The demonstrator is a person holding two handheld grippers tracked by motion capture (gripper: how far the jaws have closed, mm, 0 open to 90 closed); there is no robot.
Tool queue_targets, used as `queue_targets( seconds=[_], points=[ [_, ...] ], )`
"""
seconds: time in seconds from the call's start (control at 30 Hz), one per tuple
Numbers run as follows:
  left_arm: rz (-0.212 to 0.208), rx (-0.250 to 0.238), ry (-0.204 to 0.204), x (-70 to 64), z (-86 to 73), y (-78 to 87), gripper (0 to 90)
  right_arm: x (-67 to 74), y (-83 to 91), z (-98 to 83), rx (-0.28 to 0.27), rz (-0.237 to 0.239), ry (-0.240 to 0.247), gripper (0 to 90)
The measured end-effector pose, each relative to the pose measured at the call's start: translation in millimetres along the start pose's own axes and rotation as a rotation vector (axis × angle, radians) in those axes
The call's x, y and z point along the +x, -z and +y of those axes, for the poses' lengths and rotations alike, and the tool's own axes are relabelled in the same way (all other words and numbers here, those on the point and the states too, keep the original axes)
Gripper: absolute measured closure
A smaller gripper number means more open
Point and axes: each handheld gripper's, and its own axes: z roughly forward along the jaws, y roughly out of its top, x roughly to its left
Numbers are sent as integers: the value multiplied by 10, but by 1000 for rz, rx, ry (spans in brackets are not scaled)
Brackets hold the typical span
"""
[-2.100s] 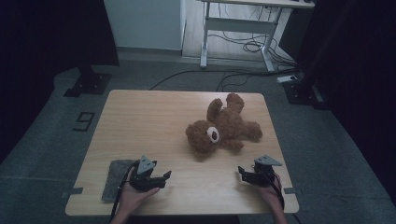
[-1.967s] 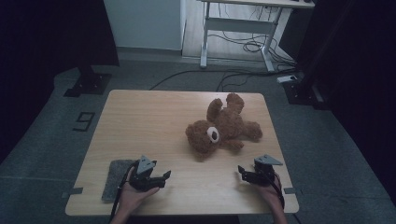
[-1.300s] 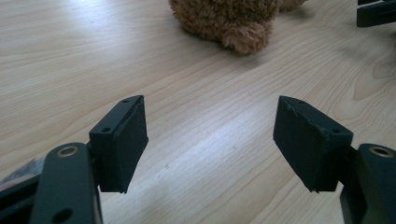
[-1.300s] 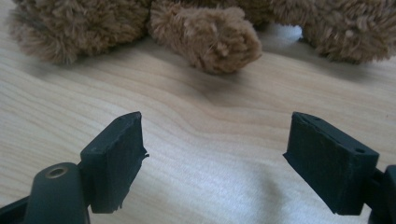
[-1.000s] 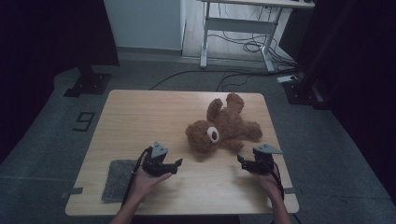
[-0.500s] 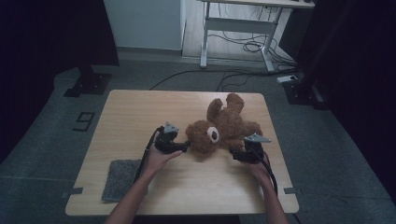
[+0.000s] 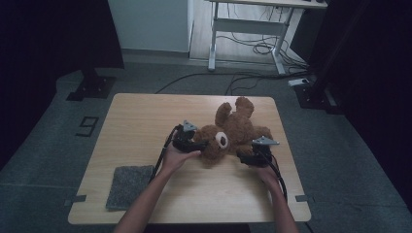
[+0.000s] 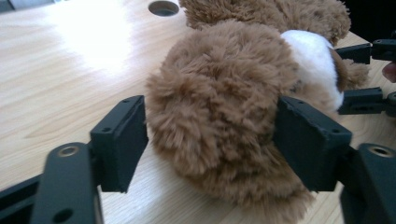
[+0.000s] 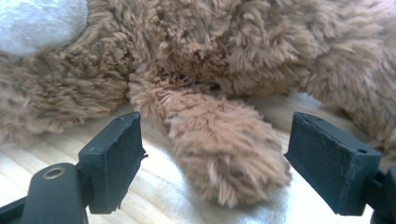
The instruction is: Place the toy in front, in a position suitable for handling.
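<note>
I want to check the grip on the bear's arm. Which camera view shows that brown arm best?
The right gripper view: the teddy bear's arm lies between the right claw's open jaws, untouched. The high view shows the whole teddy bear small, that arm hidden. The left gripper view shows the left claw around its head.

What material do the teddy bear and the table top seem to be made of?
The teddy bear looks like soft plush: long, shaggy brown fibres, with a white muzzle patch. The table top looks like light wood or wood-look laminate: visible grain, smooth finish with a slight sheen in the left gripper view.
</note>
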Motion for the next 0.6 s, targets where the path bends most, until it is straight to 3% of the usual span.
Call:
queue_targets(
  seconds=[0.13, 0.17, 0.2, 0.23, 0.27, 0.3, 0.37, 0.4, 0.47, 0.5, 0.6],
  points=[
    [-43, 14, 29, 40, 16, -101, 213, -35, -99, -18, 33, -2, 3, 178],
    [-74, 16, 36, 53, 10, -131, 231, -38, -162, -38, 51, 7, 4, 234],
    [-74, 16, 36, 53, 10, -131, 262, -38, -162, -38, 51, 7, 4, 234],
    [-120, 19, 42, 60, 0, -167, 293, -11, -197, -18, 60, 19, 21, 332],
    [-120, 19, 42, 60, 0, -167, 340, -11, -197, -18, 60, 19, 21, 332],
    [-149, 20, 40, 60, -4, -186, 340, 6, -213, -9, 65, 31, 35, 410],
    [-141, 15, 24, 40, 1, -191, 432, 51, -243, 11, 70, 25, 81, 553],
    [-118, 14, 6, 21, 7, -179, 542, 58, -252, 38, 74, 32, 75, 635],
    [-113, 13, 7, 23, 10, -170, 595, 56, -246, 47, 69, 36, 66, 663],
    [-113, 12, 10, 30, 13, -161, 678, 55, -227, 51, 55, 45, 65, 695],
    [-98, -3, 9, 48, 22, -121, 735, 81, -182, 63, 19, 53, 73, 714]
  ],
)
